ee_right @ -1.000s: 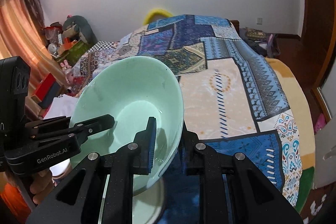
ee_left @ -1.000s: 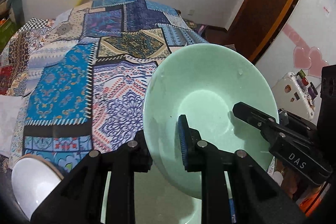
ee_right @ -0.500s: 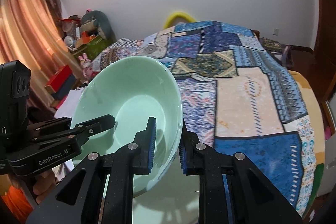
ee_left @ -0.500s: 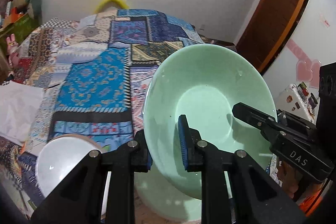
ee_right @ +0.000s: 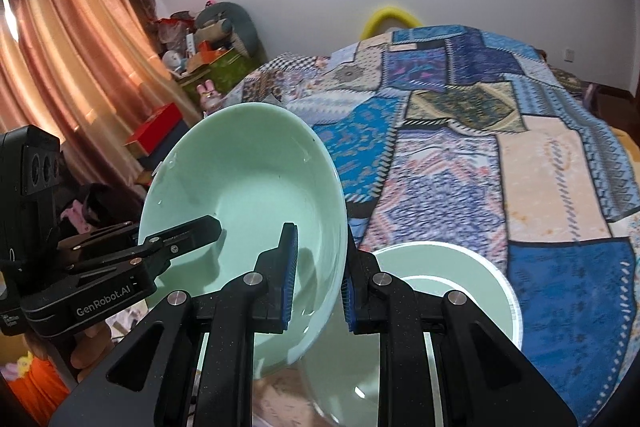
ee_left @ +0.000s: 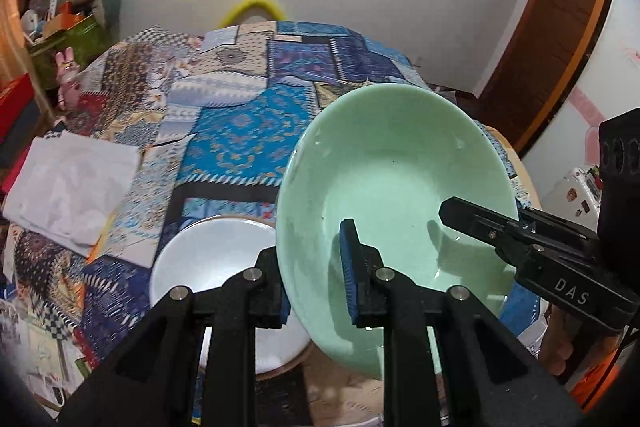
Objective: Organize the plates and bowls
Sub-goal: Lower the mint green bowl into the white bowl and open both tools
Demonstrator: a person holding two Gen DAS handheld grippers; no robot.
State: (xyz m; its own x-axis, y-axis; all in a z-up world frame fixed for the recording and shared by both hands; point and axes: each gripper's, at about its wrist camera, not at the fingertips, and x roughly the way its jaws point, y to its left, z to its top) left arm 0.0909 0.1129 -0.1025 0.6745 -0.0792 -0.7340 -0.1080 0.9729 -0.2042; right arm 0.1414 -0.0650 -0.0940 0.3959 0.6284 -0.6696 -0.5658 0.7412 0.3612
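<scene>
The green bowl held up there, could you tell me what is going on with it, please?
A person is holding one mint green bowl with both tools, each clamped on an opposite side of its rim: the left tool and the right tool. The bowl is tilted and lifted above a white plate and another green dish, beside a bed with a patchwork blanket.

Below my grippers is a bed (ee_left: 256,147) covered with a patchwork blanket (ee_right: 500,147) of blue, cream and patterned panels, reaching away toward the far wall. On the blanket, off to my left, lies a crumpled white sheet of paper or cloth (ee_left: 72,187); I cannot tell which. Nearer me I see a white bowl (ee_left: 208,267) with a brownish rim and a pale green bowl (ee_right: 460,287). Whether they rest on the blanket or on a lower surface just in front of it, I cannot tell.
</scene>
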